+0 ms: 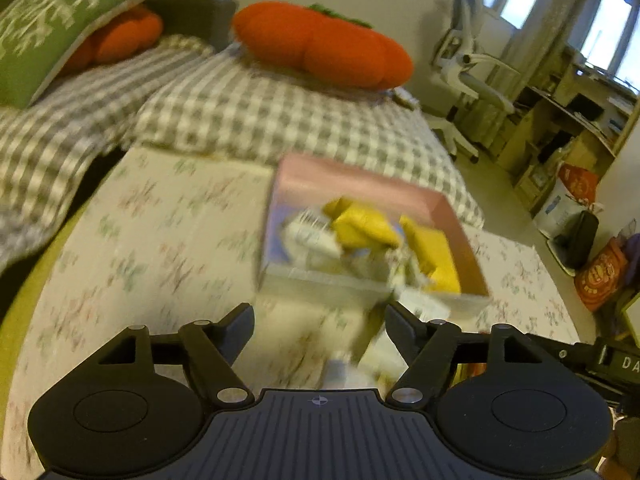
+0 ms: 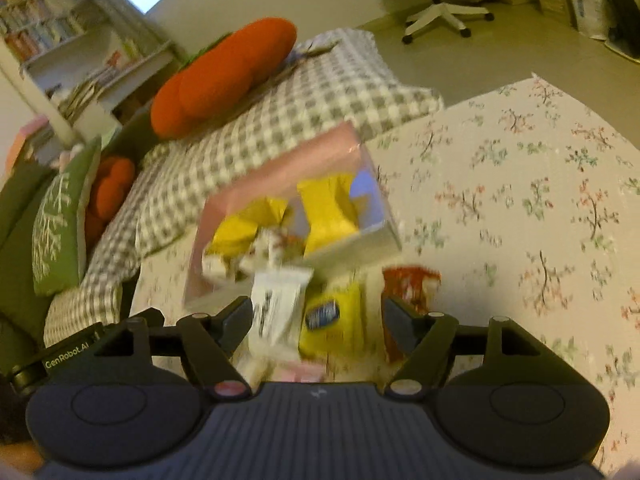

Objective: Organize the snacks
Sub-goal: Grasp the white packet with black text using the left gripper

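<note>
A pink box (image 1: 360,180) stands on a floral cloth and holds yellow snack packets (image 1: 368,224) and white packets (image 1: 308,236). My left gripper (image 1: 320,320) is open and empty, just short of the box's near wall. In the right wrist view the same box (image 2: 280,160) holds yellow packets (image 2: 324,212). My right gripper (image 2: 316,316) is open. A white packet (image 2: 276,304) and a yellow packet (image 2: 336,320) lie between its fingers on the cloth, and a red packet (image 2: 408,284) lies by the right finger. Both views are blurred.
The floral cloth (image 2: 520,200) spreads to the right. Behind the box is checked bedding (image 1: 260,112) with an orange pumpkin cushion (image 1: 320,44) and a green pillow (image 1: 52,32). An office chair (image 1: 468,68), shelves and bags stand at the right.
</note>
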Demonstrator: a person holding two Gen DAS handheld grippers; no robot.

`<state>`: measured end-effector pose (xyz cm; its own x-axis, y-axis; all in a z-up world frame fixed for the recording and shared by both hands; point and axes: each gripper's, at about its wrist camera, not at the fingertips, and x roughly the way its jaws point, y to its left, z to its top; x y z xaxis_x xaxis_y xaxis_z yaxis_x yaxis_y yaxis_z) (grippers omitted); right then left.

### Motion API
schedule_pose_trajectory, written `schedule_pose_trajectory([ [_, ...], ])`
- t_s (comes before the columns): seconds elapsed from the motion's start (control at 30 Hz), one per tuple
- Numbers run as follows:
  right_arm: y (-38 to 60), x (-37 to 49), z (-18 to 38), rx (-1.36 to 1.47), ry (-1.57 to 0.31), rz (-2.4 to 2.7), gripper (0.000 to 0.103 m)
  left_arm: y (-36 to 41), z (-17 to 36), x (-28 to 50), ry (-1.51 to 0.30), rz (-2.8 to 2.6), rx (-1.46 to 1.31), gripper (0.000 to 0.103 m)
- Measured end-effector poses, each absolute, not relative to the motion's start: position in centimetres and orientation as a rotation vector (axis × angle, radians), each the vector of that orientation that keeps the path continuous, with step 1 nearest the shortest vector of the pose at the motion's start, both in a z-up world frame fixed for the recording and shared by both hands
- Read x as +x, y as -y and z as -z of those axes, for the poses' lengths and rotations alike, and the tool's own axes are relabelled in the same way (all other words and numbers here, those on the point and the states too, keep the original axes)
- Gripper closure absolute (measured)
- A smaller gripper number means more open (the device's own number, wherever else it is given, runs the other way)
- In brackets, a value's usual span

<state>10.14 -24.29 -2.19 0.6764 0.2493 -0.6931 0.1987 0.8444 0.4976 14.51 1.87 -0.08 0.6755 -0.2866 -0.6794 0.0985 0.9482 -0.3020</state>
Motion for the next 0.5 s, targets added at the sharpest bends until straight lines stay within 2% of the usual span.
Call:
schedule_pose_trajectory([
  [0.13, 23.5, 8.7, 2.7, 0.571, -0.864, -0.038, 0.029, -3.1, 0.9, 12.4, -0.819, 0.178, -0.246, 0.028],
  [0.5, 22.9, 8.4, 3.7, 0.537, -0.902, -0.033, 0.029, -1.5, 2.4, 11.5, -0.829, 0.223, -0.211, 0.023],
])
